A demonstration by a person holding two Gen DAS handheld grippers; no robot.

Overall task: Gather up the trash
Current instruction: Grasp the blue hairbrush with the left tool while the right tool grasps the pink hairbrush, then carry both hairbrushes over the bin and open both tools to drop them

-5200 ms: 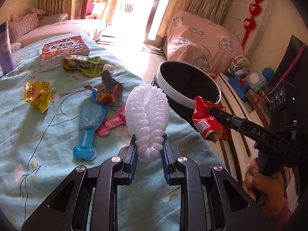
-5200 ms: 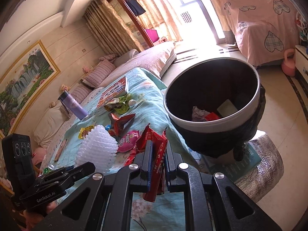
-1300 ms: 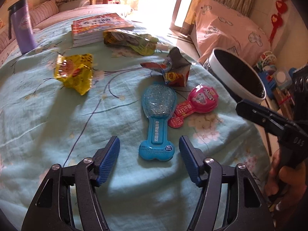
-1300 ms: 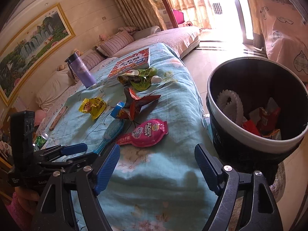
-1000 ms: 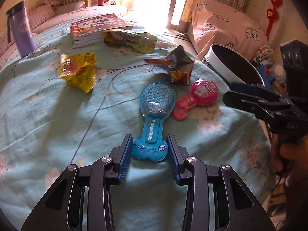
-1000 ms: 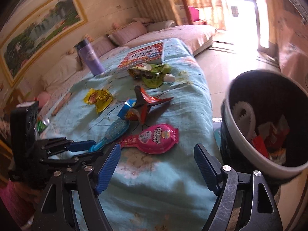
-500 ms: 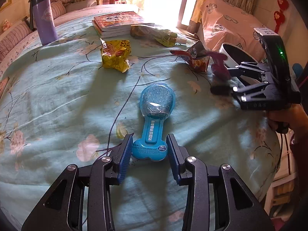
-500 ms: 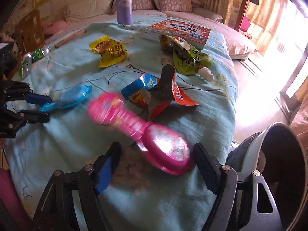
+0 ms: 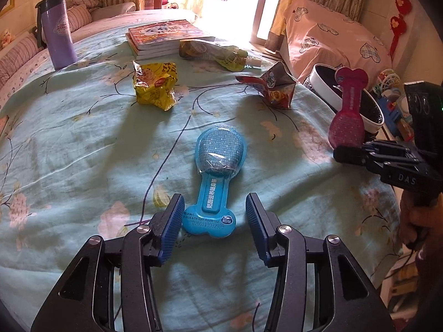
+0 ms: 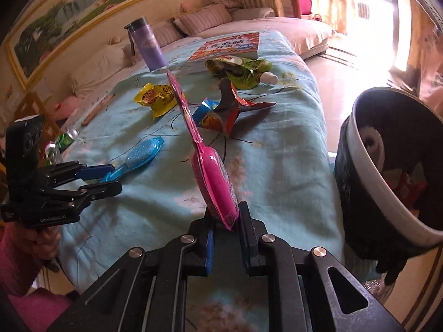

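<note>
A blue blister pack (image 9: 218,163) lies flat on the teal bedspread (image 9: 83,152). Its lower end sits between the pads of my left gripper (image 9: 214,215), whose jaws are opening, with a gap on each side. My right gripper (image 10: 224,221) is closing and its pads press on a pink blister pack (image 10: 214,182), which stands on edge above the bed. In the left wrist view the pink pack (image 9: 347,116) hangs at the right, in front of the black trash bin (image 9: 324,88). The bin (image 10: 357,144) stands beside the bed with trash inside.
A yellow wrapper (image 9: 155,85), a red and silver wrapper (image 9: 272,88) and a green pouch (image 9: 213,52) lie further up the bed. Behind them are a stack of books (image 9: 163,34) and a purple bottle (image 9: 56,30). A hand holds each gripper.
My left jaws have spread apart off the blue pack. My right jaws have closed on the pink pack, which now stands on edge above the bedspread.
</note>
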